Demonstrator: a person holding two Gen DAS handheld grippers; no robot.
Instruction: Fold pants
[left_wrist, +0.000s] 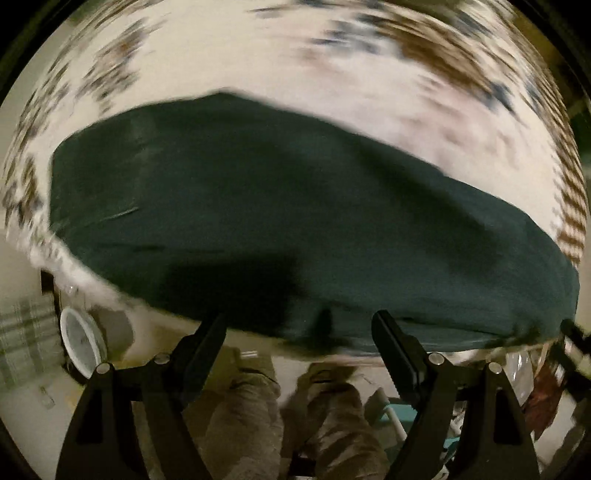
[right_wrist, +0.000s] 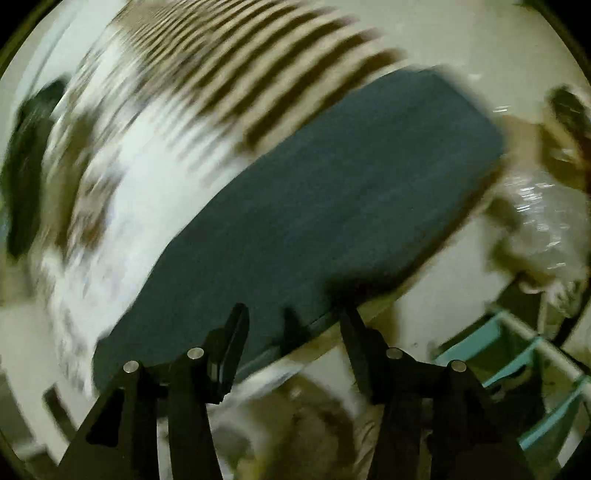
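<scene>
Dark green pants (left_wrist: 280, 221) lie flat in a folded slab on a white cloth with brown and black patterns (left_wrist: 258, 55). They reach the near edge of the surface. My left gripper (left_wrist: 299, 325) is open and empty, its fingertips at the pants' near edge. In the right wrist view the same pants (right_wrist: 314, 206) run diagonally from lower left to upper right. My right gripper (right_wrist: 295, 317) is open and empty, its fingertips over the pants' near edge. Both views are blurred by motion.
Below the surface edge I see the person's legs in tan trousers (left_wrist: 332, 413). A white round object (left_wrist: 81, 343) stands at the lower left. A teal rack (right_wrist: 524, 369) and clear plastic wrap (right_wrist: 543, 218) are at the right.
</scene>
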